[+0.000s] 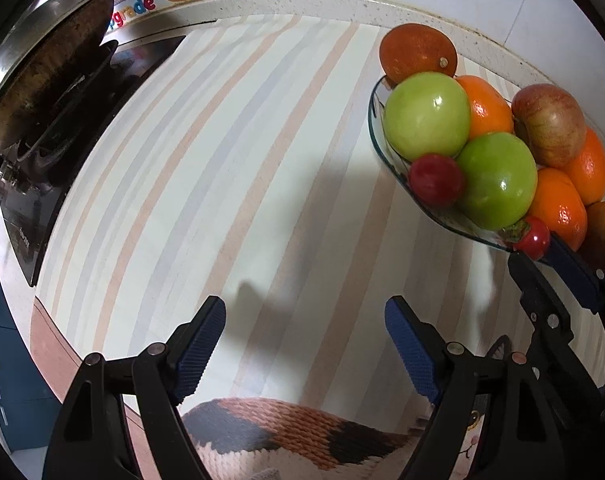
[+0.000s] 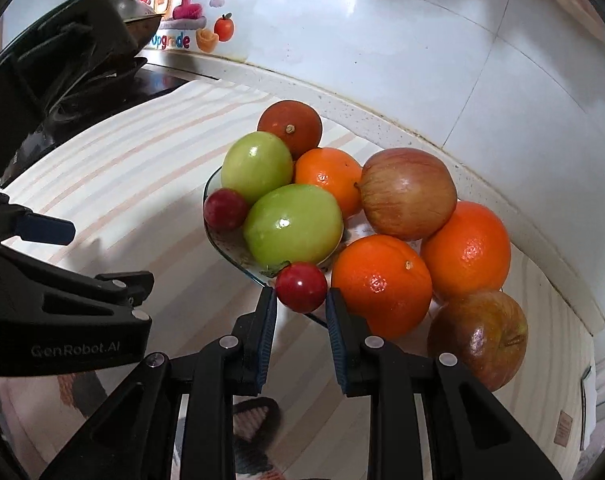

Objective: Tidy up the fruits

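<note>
A glass plate on the striped cloth holds two green apples, oranges, red apples and a small red fruit. My right gripper has its blue pads on either side of another small red fruit at the plate's near rim; the pads look just apart from it. In the left wrist view the same plate is at the right, with the right gripper at that fruit. My left gripper is open and empty over the cloth.
A dark wok sits on a stove at the left. A tiled wall with stickers runs behind the counter. A woven mat lies at the cloth's near edge. The left gripper's body fills the left of the right wrist view.
</note>
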`<action>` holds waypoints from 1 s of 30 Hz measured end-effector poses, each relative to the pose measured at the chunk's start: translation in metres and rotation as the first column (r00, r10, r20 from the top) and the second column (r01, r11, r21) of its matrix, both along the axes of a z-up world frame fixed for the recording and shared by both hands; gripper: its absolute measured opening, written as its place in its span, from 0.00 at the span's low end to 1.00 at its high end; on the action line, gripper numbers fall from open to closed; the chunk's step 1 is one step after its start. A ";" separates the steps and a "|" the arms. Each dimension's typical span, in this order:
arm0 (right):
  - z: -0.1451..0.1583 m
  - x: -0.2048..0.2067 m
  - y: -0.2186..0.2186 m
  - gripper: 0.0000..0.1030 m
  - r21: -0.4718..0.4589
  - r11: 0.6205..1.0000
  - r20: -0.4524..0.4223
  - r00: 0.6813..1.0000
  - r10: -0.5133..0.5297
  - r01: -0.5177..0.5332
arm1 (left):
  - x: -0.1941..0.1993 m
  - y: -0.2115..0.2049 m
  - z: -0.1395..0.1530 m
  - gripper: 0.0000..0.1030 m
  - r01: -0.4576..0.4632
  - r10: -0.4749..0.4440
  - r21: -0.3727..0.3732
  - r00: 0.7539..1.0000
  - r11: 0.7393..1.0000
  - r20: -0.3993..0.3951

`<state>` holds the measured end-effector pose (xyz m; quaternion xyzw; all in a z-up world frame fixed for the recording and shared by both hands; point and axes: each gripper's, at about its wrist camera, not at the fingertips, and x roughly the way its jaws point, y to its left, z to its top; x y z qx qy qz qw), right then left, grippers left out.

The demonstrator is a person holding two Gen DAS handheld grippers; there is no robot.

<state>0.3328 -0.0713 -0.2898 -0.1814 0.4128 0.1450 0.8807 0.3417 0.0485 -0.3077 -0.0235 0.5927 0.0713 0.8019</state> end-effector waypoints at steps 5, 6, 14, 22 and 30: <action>0.004 -0.002 -0.004 0.28 0.022 1.000 0.004 1.000 -0.003 0.003 | -0.003 -0.004 0.002 0.79 0.003 -0.003 0.004 1.000 1.000 0.003; 0.006 -0.002 -0.006 0.28 0.036 0.999 0.002 1.000 -0.009 0.009 | -0.003 -0.004 0.002 0.79 0.004 -0.004 0.004 1.000 1.000 0.004; 0.027 -0.003 -0.015 0.45 0.107 0.994 -0.005 1.000 -0.029 0.030 | -0.003 -0.004 0.006 0.79 -0.012 0.012 0.005 1.000 1.000 0.001; 0.088 -0.009 -0.055 0.94 0.203 0.960 -0.112 0.978 -0.175 0.195 | -0.027 -0.010 0.057 0.79 -0.011 0.014 -0.039 0.998 0.999 0.055; 0.154 -0.029 -0.094 0.96 0.239 0.942 -0.118 0.970 -0.214 0.237 | -0.062 -0.027 0.134 0.79 0.000 0.011 -0.069 0.988 0.998 0.156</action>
